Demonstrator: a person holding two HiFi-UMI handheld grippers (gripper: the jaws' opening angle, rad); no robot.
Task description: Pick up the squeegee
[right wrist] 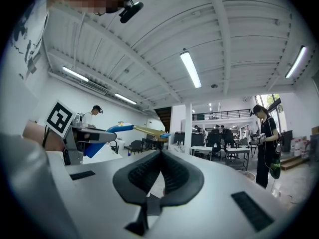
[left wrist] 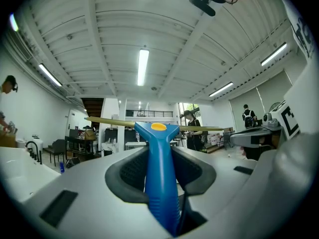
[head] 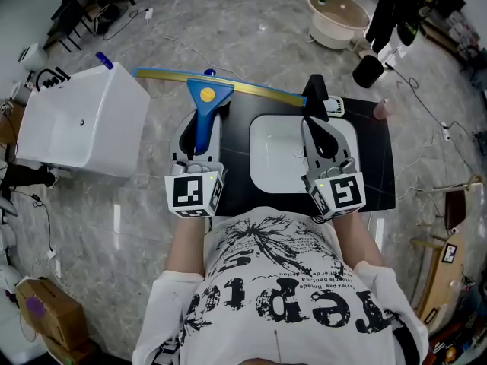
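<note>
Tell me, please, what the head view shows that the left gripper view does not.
Only the head view: the white tray on the black table, and the beige tub on the floor. Only the left gripper view: the ceiling lights and a standing person. Both: the blue-handled squeegee clamped in the left hand-held gripper.

The floor (head: 251, 21) was pale grey marbled stone with cables trailing over it. A beige tub (head: 338, 14) stood at its far side, and a cardboard box (head: 46, 310) sat near one corner. Overhead ran a white ribbed ceiling (left wrist: 99, 34) with long tube lights (left wrist: 143, 66). Farther off were a railed mezzanine (right wrist: 222, 114), tables and chairs (right wrist: 239, 151) and bright windows (right wrist: 266, 101).
</note>
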